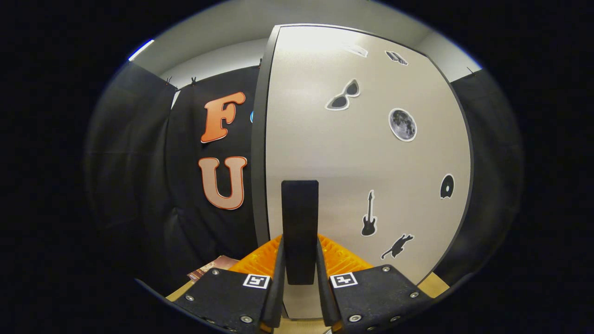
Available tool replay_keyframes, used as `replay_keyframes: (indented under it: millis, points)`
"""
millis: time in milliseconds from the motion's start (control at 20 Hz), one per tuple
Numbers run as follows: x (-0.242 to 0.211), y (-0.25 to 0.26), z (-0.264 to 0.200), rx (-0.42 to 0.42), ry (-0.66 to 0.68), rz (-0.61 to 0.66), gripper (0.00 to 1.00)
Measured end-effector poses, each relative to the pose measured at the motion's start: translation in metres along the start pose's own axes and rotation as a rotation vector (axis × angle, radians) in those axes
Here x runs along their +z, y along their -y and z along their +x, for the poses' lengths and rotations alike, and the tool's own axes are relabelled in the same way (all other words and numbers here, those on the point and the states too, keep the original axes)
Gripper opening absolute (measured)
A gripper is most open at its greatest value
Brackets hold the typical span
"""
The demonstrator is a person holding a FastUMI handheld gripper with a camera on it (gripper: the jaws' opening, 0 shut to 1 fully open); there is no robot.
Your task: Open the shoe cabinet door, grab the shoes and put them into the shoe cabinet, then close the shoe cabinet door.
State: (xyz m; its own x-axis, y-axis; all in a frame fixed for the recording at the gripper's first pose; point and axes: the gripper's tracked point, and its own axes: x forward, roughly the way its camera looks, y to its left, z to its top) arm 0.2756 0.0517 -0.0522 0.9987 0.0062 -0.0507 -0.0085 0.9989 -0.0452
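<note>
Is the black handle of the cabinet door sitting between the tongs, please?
Yes, the tongs close on either side of the black handle on the cabinet door.

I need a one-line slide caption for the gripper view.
Gripper shut on the black handle of the sticker-decorated cabinet door.

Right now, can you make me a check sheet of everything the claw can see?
Surface: a tan strip of tabletop beside the cabinet's base.
Job's things: shoe cabinet door looks shut, pale, with stickers; its black handle stands upright between the fingers. Shoes: nothing seen.
Clutter: a brown printed item lies low beside the fingers.
Claw: claw has both fingers pressed against the handle's sides.
Cables: nothing seen.
Surroundings: black cloth wall around the cabinet, pale ceiling above.
</note>
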Motion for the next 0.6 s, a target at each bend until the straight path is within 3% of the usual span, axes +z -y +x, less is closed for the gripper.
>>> replay_keyframes:
  millis: [600]
  points:
    - [0.008,0.013,-0.061,0.042,0.017,0.019,0.31]
